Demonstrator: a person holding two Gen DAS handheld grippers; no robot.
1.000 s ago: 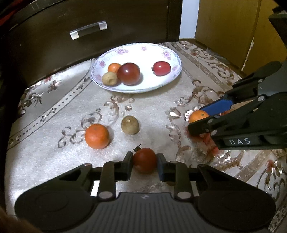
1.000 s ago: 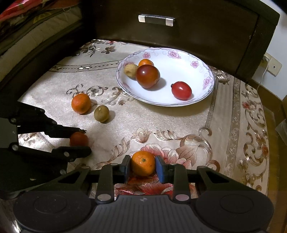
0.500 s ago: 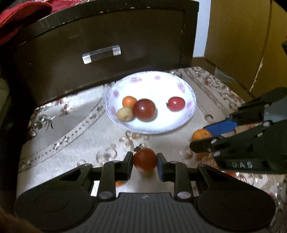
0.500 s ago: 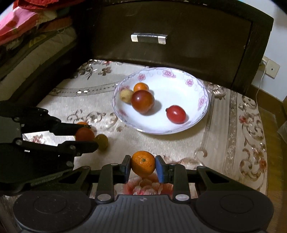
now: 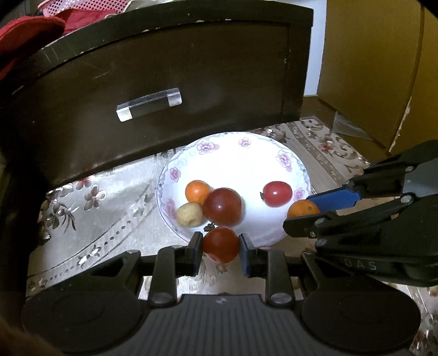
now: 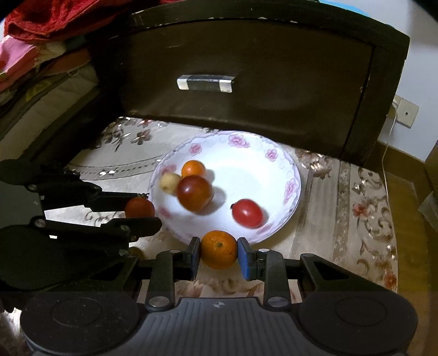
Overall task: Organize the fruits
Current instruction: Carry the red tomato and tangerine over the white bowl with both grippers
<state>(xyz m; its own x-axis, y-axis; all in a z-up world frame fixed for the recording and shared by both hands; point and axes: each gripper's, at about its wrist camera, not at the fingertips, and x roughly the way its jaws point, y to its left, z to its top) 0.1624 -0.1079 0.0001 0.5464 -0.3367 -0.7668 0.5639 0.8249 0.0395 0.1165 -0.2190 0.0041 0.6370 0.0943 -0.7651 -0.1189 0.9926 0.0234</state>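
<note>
My left gripper [image 5: 220, 245] is shut on a small red tomato [image 5: 220, 244], held just over the near rim of the white flowered plate [image 5: 232, 153]. My right gripper [image 6: 218, 254] is shut on a small orange [image 6: 218, 249] at the plate's [image 6: 246, 142] near edge. Each held fruit also shows in the other view: the orange [image 5: 302, 208] at the right, the tomato [image 6: 139, 208] at the left. On the plate lie a large dark red tomato [image 5: 222, 206], a small orange fruit [image 5: 197, 191], a pale yellowish fruit [image 5: 189, 214] and a bright red tomato [image 5: 277, 193].
A dark wooden drawer front [image 5: 164, 90] with a clear handle [image 5: 149, 104] stands right behind the plate. The patterned beige cloth [image 5: 104, 219] covers the surface. Red and pink fabric [image 6: 49, 19] is piled at the upper left. A wall socket with a cable [image 6: 405, 112] is at the right.
Both grippers rose off the cloth with their fruits and moved forward to the plate's near edge. The loose orange and brown fruit on the cloth have dropped out of view.
</note>
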